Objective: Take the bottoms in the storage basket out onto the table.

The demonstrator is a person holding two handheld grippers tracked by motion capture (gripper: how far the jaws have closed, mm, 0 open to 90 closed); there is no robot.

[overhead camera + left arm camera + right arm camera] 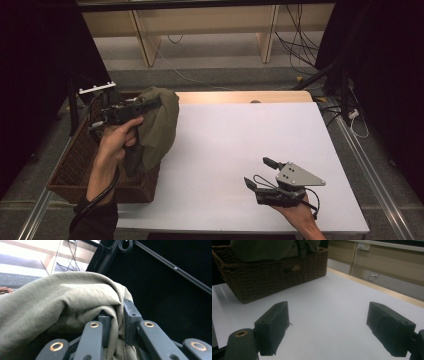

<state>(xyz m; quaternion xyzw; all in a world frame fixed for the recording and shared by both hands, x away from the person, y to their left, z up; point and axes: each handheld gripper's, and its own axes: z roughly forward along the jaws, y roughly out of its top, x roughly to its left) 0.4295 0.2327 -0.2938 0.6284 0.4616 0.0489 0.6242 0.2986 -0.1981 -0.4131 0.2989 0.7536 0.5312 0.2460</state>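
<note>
Cloth (159,122) is clamped in my left gripper (150,104), lifted above the basket (75,165). My right gripper (260,172) waits, jaws apart. Next I would carry it over the table (225,140).

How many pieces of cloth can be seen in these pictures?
1. An olive-green cloth hangs from the shut left gripper above the wicker basket at the table's left edge. More cloth may lie hidden inside the basket, beneath it.
</note>
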